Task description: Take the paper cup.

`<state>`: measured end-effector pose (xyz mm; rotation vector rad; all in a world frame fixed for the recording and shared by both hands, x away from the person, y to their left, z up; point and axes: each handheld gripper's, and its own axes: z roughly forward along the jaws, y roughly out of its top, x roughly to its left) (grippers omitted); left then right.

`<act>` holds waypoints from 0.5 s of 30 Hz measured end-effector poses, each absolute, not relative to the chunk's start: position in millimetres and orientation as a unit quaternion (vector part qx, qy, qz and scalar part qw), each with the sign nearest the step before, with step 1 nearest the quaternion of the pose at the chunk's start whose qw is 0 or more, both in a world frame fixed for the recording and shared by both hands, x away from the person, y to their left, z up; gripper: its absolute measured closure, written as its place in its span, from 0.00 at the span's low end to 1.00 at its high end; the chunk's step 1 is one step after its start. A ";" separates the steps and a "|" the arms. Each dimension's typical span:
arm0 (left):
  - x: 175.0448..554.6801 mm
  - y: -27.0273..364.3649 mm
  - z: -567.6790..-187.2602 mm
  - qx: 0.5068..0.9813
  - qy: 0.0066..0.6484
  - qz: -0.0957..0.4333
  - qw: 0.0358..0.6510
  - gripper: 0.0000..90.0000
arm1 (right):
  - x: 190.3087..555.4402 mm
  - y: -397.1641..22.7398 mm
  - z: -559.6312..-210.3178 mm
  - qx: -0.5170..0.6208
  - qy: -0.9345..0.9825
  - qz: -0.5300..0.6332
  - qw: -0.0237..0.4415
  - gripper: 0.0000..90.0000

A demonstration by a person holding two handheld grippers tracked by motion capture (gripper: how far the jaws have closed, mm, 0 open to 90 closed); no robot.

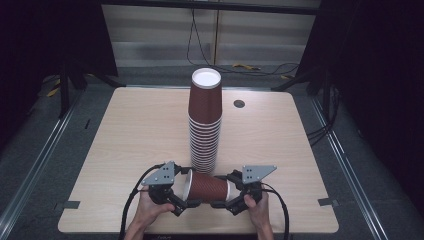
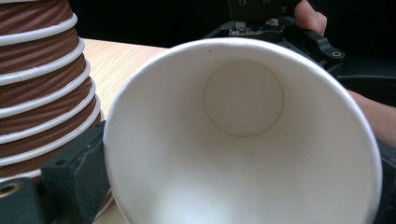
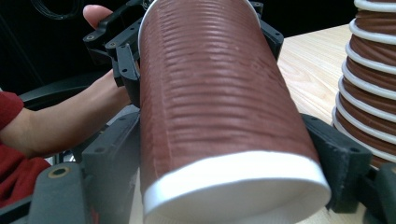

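A single brown ribbed paper cup (image 1: 207, 187) lies on its side just above the table's front edge, held between the two grippers. My left gripper (image 1: 189, 189) is at its open mouth. In the left gripper view I look into the white inside of the cup (image 2: 243, 140), with a jaw against the rim on each side of my left gripper (image 2: 233, 186). My right gripper (image 1: 223, 191) is at the cup's base end. In the right gripper view its jaws press the cup (image 3: 215, 107) on both sides near the white bottom rim, around my right gripper (image 3: 224, 163).
A tall stack of upside-down brown cups (image 1: 205, 125) stands mid-table, just behind the held cup; it also rises close by in both gripper views (image 2: 42, 84) (image 3: 369, 84). The wooden table (image 1: 140, 130) has a round grommet hole (image 1: 239, 103) at the back right.
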<state>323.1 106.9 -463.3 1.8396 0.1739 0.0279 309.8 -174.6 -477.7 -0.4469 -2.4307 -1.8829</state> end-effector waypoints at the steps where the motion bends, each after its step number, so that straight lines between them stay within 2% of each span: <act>1: 322.9 107.2 -463.4 0.796 0.076 0.012 0.601 0.05 | 309.5 -174.6 -477.7 -0.144 -0.782 -0.606 0.016 0.21; 6: 323.2 109.2 -462.6 0.796 0.079 0.017 0.599 0.05 | 309.3 -174.5 -477.2 -0.150 -0.778 -0.611 0.011 0.14; 15: 326.2 119.4 -458.5 0.798 0.102 0.033 0.594 0.05 | 308.0 -177.9 -475.5 -0.170 -0.776 -0.608 -0.012 0.14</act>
